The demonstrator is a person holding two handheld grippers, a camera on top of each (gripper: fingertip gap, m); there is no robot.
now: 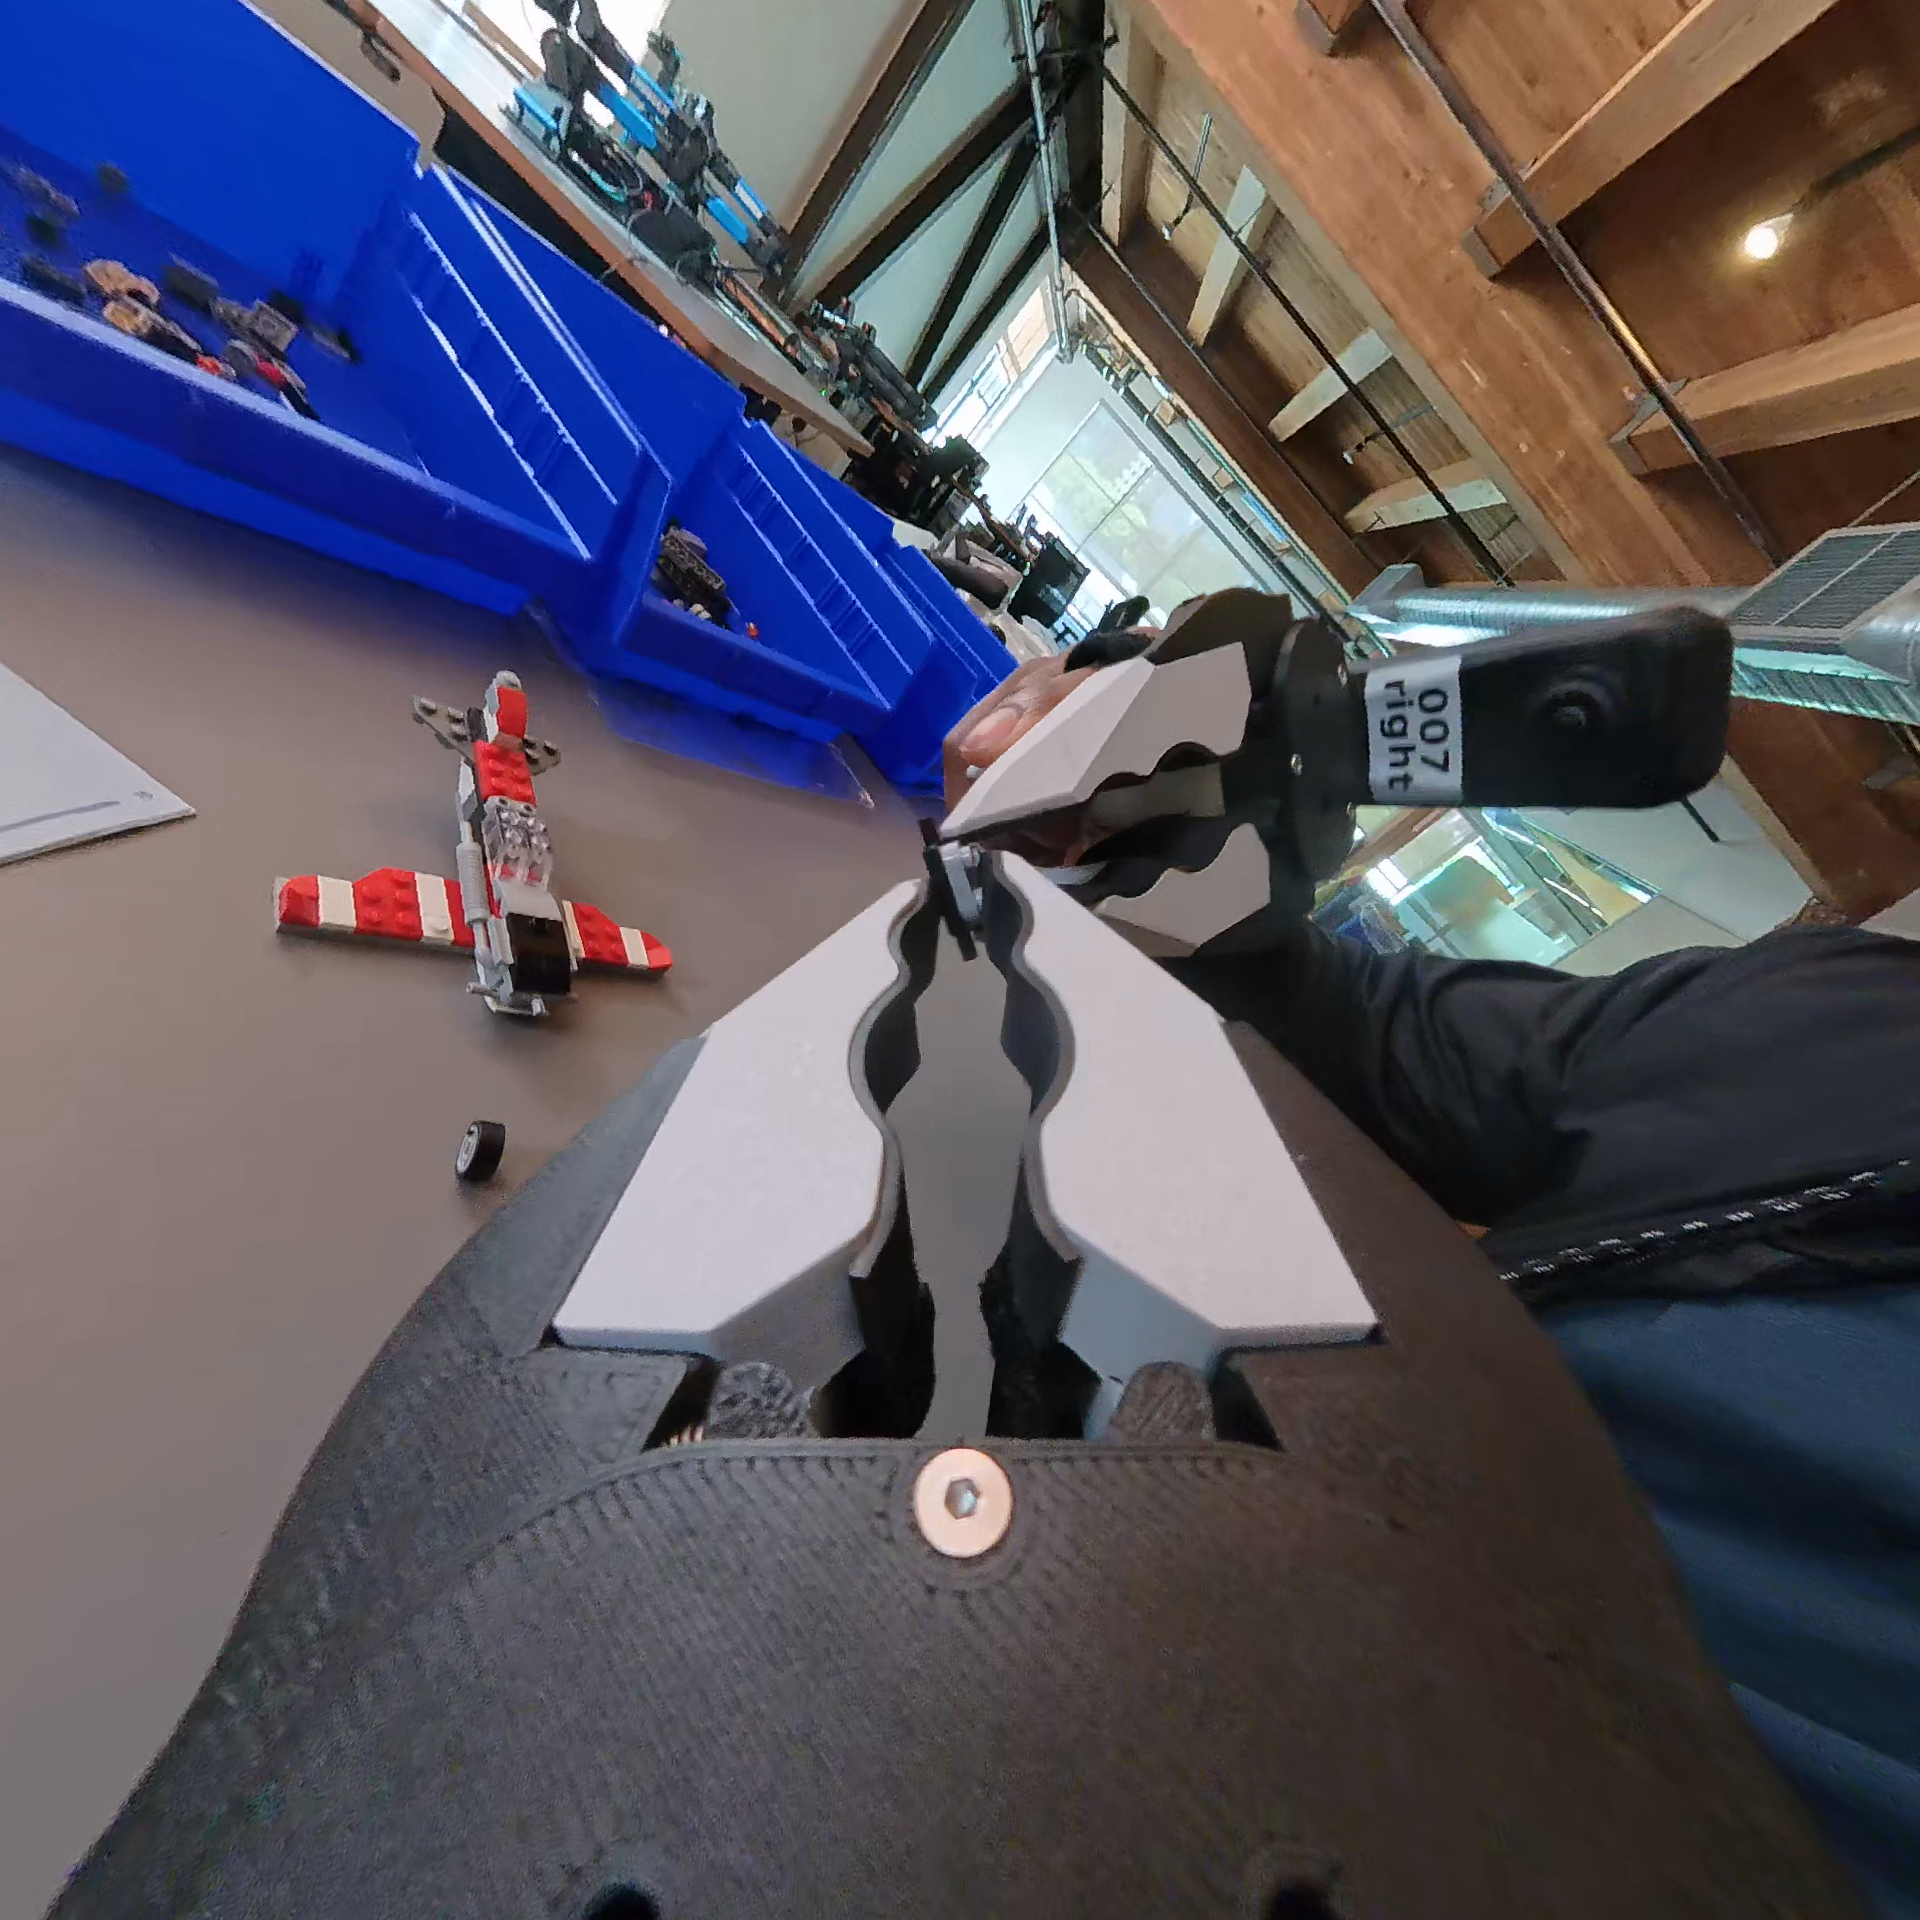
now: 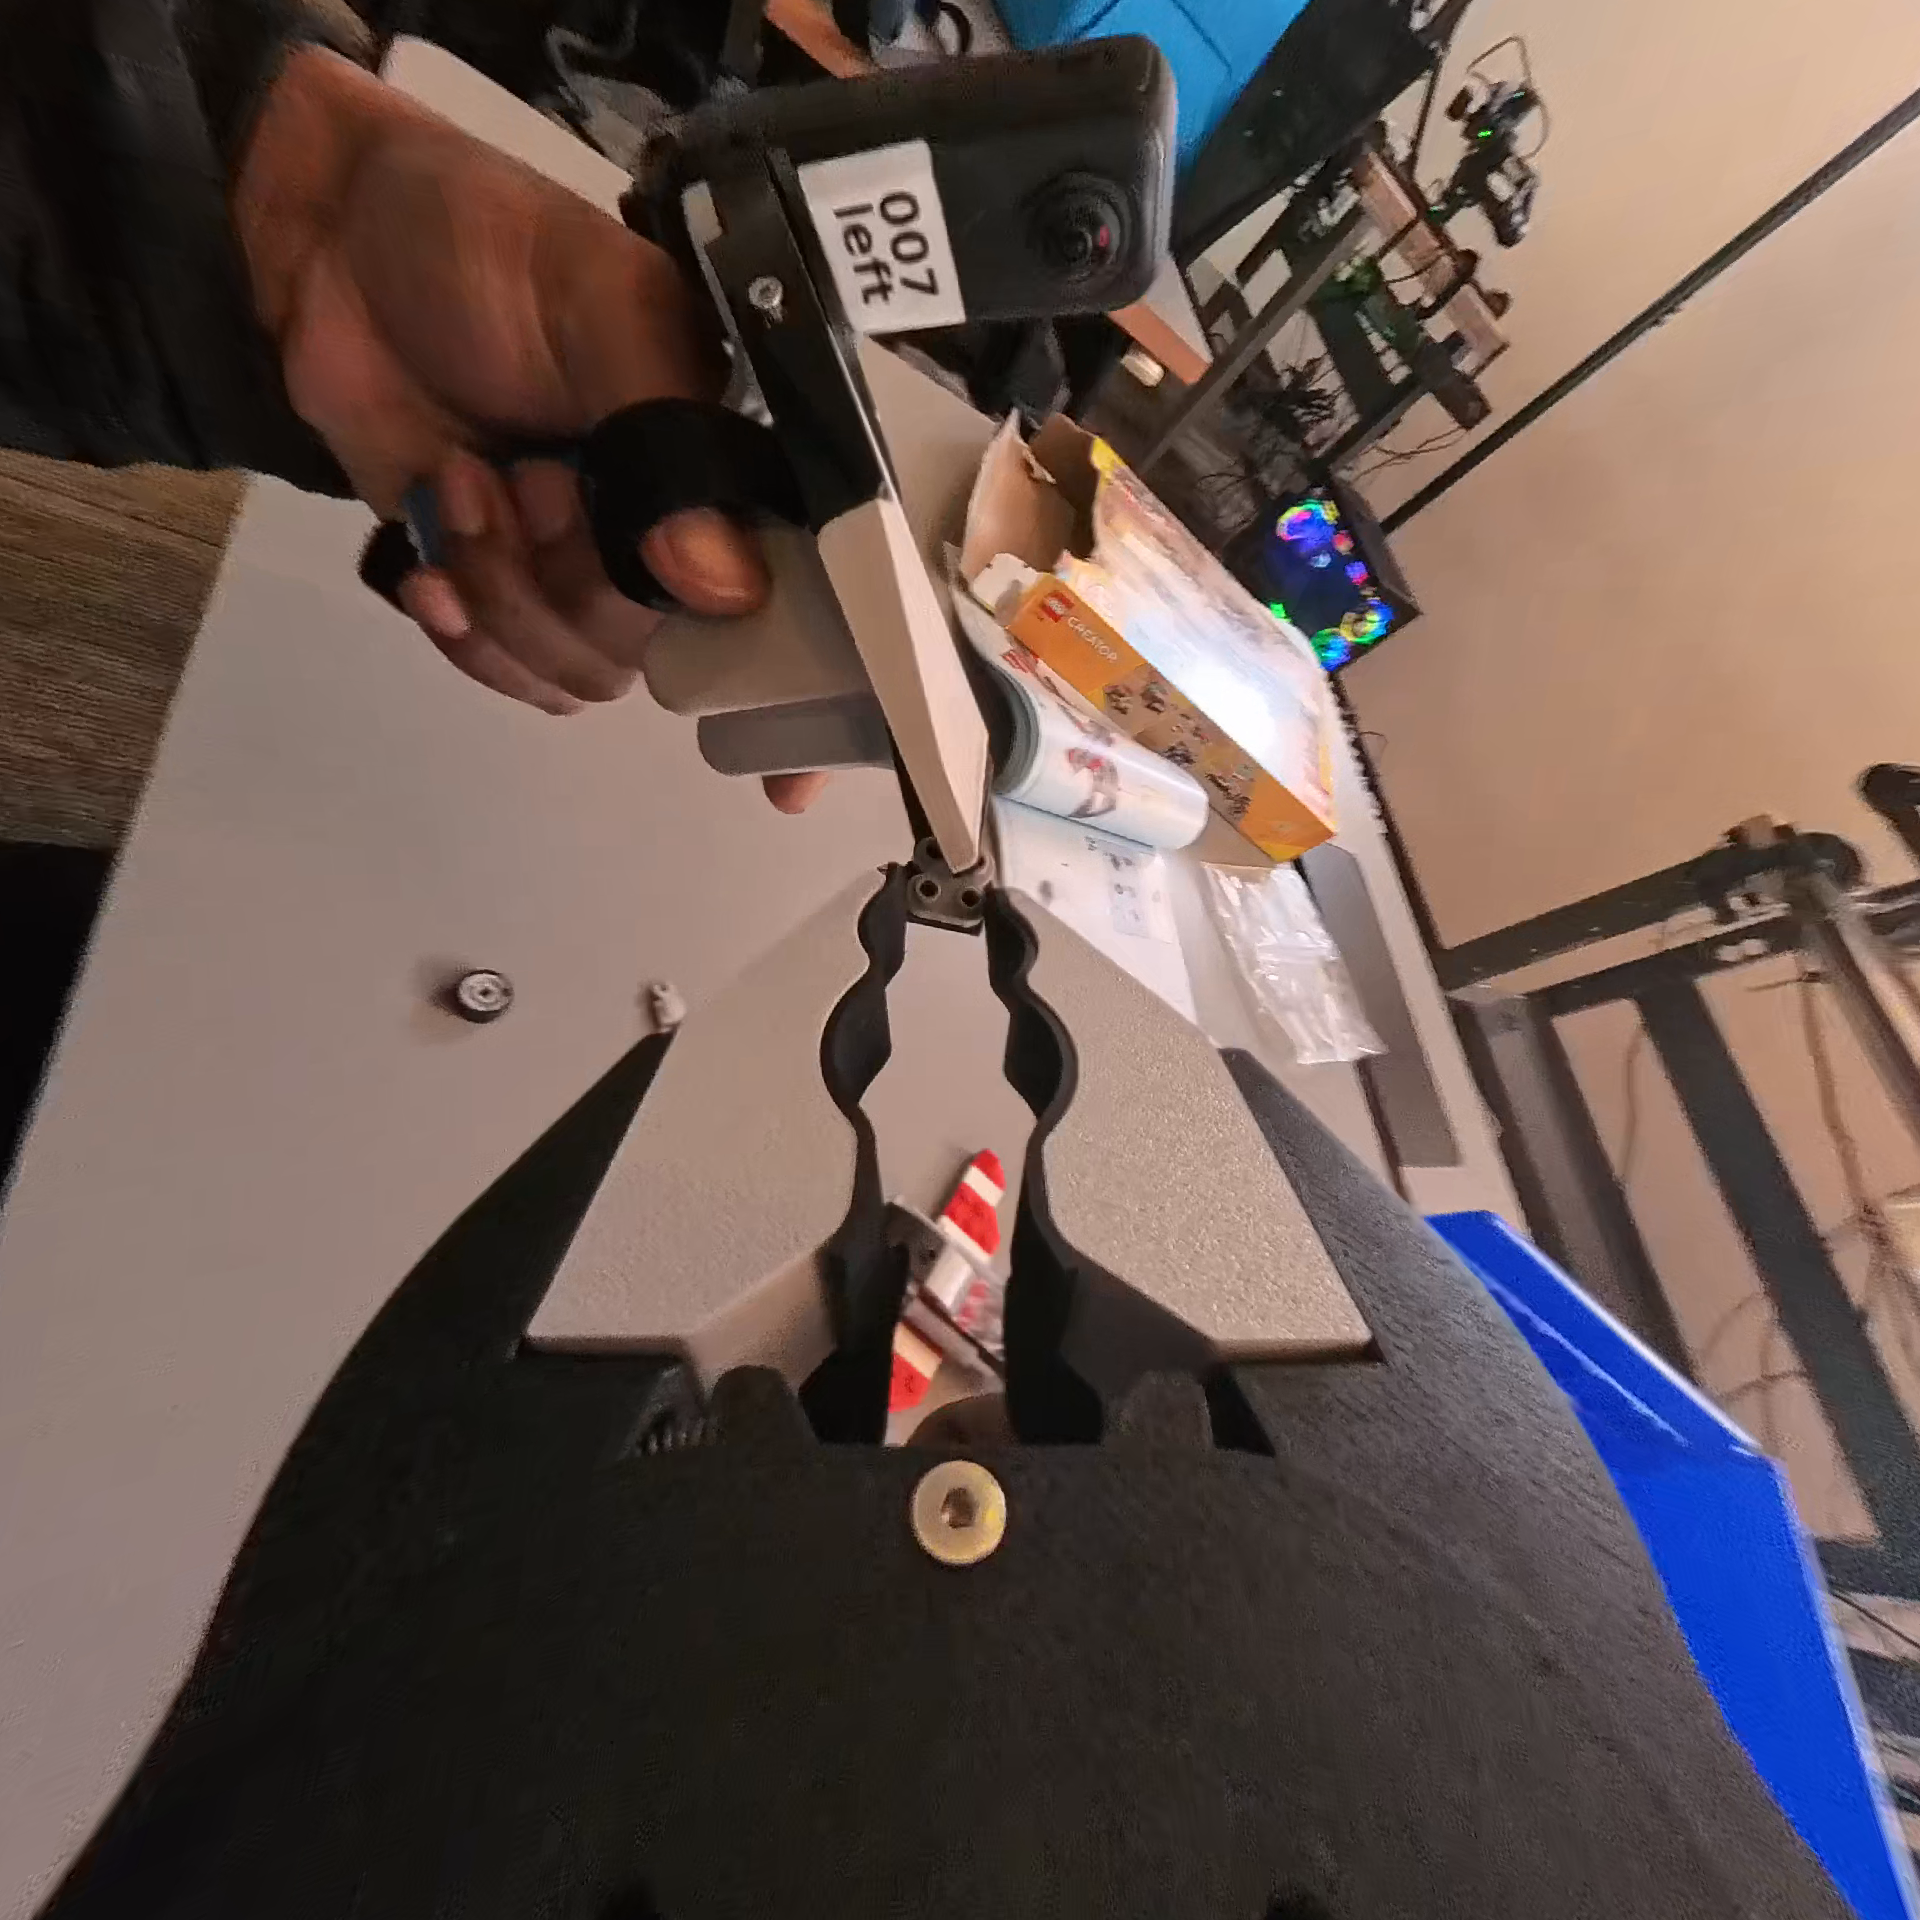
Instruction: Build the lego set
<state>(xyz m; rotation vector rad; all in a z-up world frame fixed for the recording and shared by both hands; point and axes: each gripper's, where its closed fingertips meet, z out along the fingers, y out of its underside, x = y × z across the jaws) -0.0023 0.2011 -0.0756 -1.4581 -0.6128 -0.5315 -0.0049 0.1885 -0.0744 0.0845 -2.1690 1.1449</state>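
Grey surface [image 1: 260,1091] carries everything. Nearest, the left tool [image 1: 961,902] and right tool [image 2: 940,899] meet tip to tip, both pinching one small grey piece [image 2: 943,896] aloft, probably to join or pass it. Just beyond lie a loose black wheel [image 1: 480,1149] and the red-and-white plane [image 1: 499,894]. Farther off, blue bins [image 1: 499,457] hold spare parts, clear of the work.

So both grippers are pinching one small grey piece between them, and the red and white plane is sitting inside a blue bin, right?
Not quite. The red and white plane lies on the dark table, in front of the blue bins; the left wrist view shows it. Both grippers do pinch the small grey piece.
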